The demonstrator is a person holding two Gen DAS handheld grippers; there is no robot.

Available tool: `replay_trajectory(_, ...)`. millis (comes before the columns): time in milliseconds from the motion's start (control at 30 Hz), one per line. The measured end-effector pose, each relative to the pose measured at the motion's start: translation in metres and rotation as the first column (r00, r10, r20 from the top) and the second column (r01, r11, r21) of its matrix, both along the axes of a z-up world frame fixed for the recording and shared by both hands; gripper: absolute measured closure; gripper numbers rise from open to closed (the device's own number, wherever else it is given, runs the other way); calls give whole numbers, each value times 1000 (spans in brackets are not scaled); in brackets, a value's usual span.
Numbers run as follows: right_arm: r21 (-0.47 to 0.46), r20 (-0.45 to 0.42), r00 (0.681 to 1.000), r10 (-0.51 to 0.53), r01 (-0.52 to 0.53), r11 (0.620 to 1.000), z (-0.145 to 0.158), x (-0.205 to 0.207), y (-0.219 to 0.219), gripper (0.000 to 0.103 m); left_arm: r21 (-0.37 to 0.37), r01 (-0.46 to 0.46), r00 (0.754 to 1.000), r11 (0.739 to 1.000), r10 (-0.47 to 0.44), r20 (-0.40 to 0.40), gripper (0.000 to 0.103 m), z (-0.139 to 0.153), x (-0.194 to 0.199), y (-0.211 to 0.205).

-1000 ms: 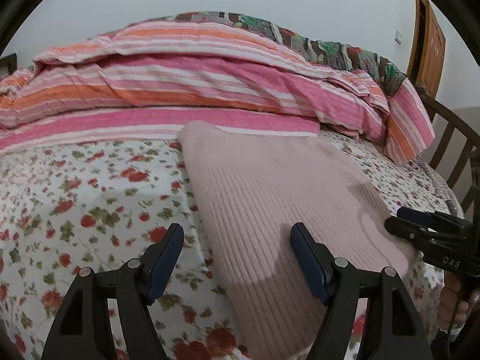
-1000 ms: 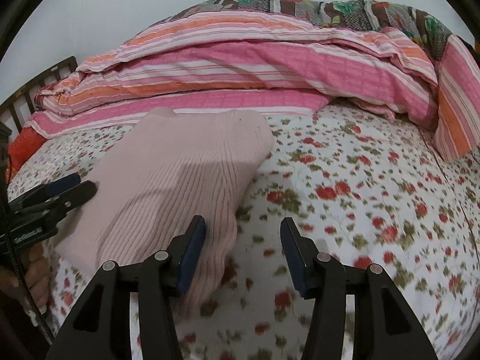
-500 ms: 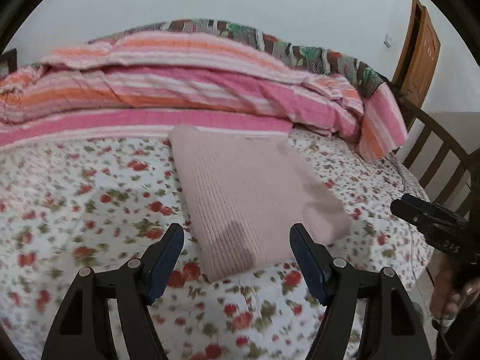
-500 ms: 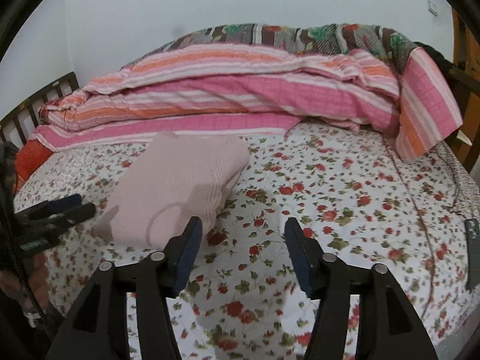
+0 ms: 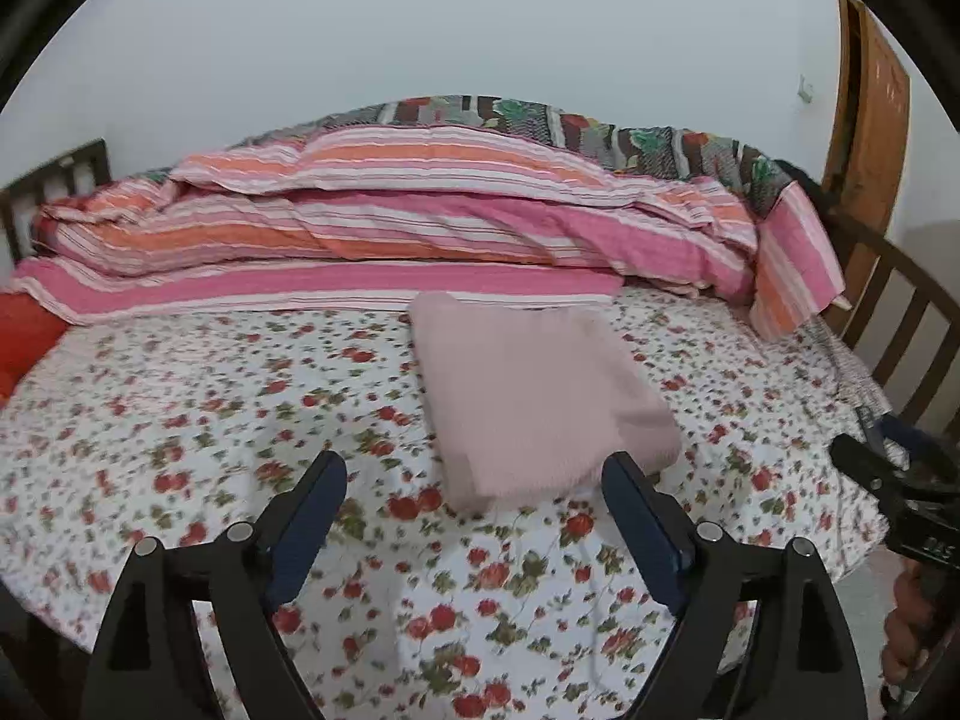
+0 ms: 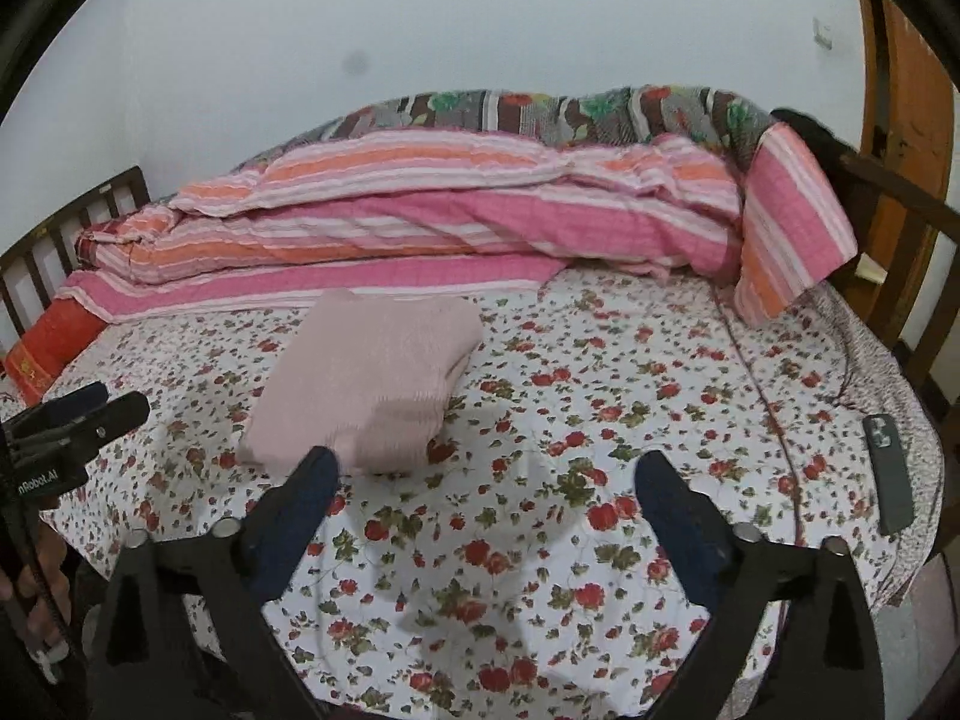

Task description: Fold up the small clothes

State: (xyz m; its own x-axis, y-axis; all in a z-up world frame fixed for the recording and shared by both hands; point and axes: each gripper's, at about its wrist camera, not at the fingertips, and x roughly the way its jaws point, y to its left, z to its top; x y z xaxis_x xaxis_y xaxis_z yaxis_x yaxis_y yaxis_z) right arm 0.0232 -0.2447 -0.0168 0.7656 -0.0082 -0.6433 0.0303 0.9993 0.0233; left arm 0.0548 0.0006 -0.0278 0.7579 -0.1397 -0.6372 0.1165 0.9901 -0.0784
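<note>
Two grippers hang spread over the near edge of the bed [image 5: 180, 420], neither holding anything. Both have just been opening, the left gripper [image 5: 474, 516] wide and the right gripper [image 6: 486, 498] wider, with only floral sheet between the jaws. Beyond them the pink knit garment [image 5: 534, 396] lies folded near the bed's middle, its long axis running from the near edge toward the striped quilt [image 5: 420, 228] at the far edge. It sits straight ahead of the left gripper, left of the right, so the left looks nearer.
</note>
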Motion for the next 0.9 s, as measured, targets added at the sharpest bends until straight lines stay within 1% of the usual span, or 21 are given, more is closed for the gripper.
replay_trajectory(67, -7, 6, 1000, -18, 18, 1000, 2, -7, 0, 0, 36, -12, 1000, 999, 12, 4, 16, 2, -10, -6)
replay_trajectory(300, 10, 22, 999, -38, 38, 999, 9, -29, -5, 0, 49, -26, 998, 998, 24, 51, 16, 16, -37, -16)
replay_trajectory(467, 5, 34, 998, -55, 55, 998, 12, -36, -6, 0, 31, -25, 998, 999, 23, 59, 16, 24, -43, -21)
replay_trajectory(600, 7, 28, 998, -62, 62, 998, 11, -37, -5, 0, 29, -21, 997, 999, 19, 72, 16, 29, -47, -25)
replay_trajectory(900, 4, 41, 997, -58, 58, 998, 14, -40, -3, 0, 24, -33, 997, 999, 31, 75, 16, 32, -50, -24)
